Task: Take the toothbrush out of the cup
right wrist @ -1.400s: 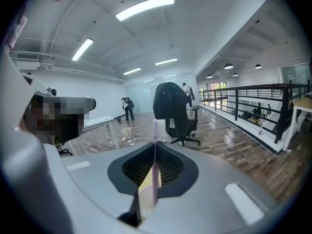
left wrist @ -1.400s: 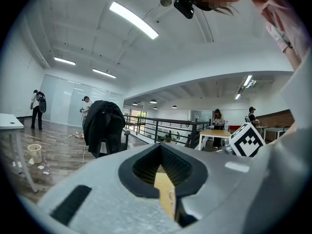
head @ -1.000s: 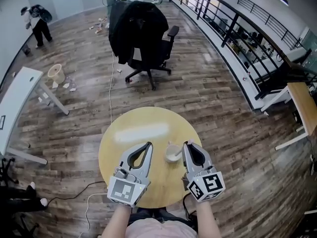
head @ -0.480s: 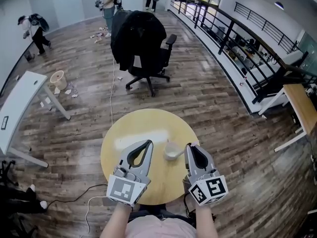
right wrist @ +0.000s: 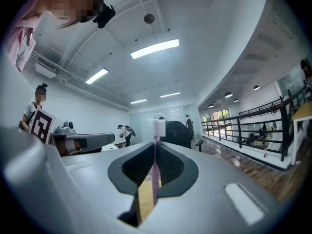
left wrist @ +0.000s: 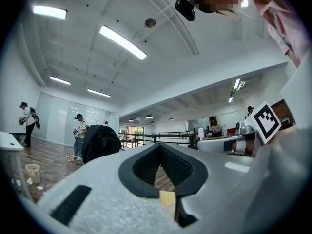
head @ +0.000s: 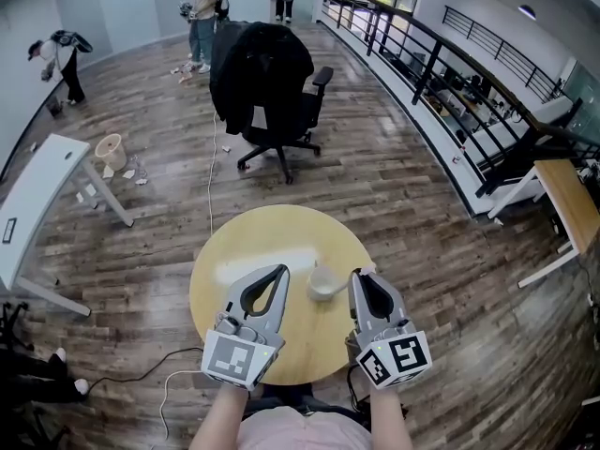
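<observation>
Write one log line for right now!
left gripper: shut, empty | right gripper: shut on toothbrush | cup: on table, between grippers

A cup (head: 325,284) stands on a round table (head: 234,251) between the left gripper (head: 280,274) and the right gripper (head: 357,275), a toothbrush (right wrist: 156,150) upright in the right one's jaws, an office chair (head: 272,82) behind the table, a desk (head: 37,186) far left.

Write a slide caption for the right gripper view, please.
Right gripper shut on a pink toothbrush standing upright between its jaws.
</observation>
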`<state>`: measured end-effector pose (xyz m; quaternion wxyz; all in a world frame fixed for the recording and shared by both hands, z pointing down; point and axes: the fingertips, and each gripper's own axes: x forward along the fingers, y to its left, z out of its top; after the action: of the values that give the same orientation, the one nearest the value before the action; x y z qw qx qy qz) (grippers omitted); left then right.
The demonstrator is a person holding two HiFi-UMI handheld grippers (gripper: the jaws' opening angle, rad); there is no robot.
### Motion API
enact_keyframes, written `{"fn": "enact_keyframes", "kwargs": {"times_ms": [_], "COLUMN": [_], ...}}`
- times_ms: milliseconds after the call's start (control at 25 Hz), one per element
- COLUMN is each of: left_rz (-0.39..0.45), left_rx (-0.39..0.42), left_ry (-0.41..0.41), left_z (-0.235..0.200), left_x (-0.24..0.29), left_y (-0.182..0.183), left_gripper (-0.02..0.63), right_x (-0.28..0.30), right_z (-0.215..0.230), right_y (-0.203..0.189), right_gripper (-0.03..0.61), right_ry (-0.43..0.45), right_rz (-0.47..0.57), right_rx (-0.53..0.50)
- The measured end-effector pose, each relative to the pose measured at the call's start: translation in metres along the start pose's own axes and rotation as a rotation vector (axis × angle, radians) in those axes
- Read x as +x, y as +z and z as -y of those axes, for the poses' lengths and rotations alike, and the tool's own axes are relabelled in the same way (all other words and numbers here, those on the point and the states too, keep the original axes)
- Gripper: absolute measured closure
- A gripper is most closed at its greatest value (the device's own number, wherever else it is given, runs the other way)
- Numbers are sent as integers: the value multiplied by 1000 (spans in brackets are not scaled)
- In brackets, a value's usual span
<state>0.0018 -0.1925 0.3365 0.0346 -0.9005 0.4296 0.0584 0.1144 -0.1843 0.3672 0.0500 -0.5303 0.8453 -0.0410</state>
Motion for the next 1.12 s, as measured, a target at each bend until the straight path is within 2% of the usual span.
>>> {"fn": "enact_keyframes", "kwargs": {"times_ms": [1120], "left_rz": [-6], "left_rx": [2], "left_ry": [14], "left_z": [-4], "left_x": [13], "left_y": [-5], "left_gripper": [616], "right_x": [9], "right_z": [11], "right_y": [-5], "right_gripper": [560], "right_ry": [9], "right_rz": [-22], "right_rx": [-14]}}
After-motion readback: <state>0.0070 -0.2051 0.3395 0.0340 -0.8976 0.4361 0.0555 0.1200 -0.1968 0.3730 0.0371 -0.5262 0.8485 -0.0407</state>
